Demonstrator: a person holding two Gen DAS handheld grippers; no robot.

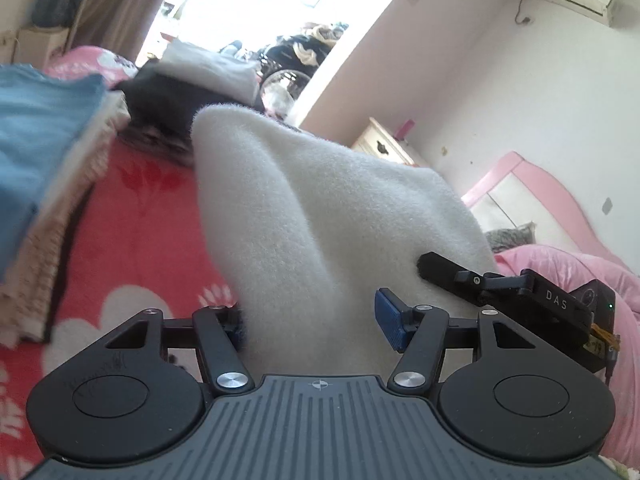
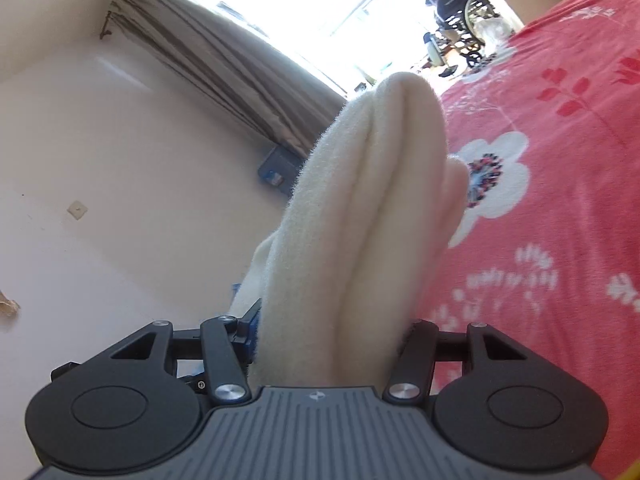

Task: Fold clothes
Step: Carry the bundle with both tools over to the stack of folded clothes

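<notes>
We're mid-fold: left gripper [image 1: 316, 322] jaws wide, fleece [image 1: 320, 216] bunched between them, grip unclear; right gripper [image 2: 328, 336] jaws clamp the fleece layers, raised off bedspread [image 2: 560, 200]. Next, we judge: lay it flat

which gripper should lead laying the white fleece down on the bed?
Left, probably. The left gripper and right gripper both clamp the white fleece, but left looks over the red bedspread; right is tilted toward the wall.

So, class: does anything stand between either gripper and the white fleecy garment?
Nothing visible does. The white fleecy garment already lies between the left gripper's fingers, and the right gripper is clamped on a bunched fold of it above the red floral bedspread.
</notes>
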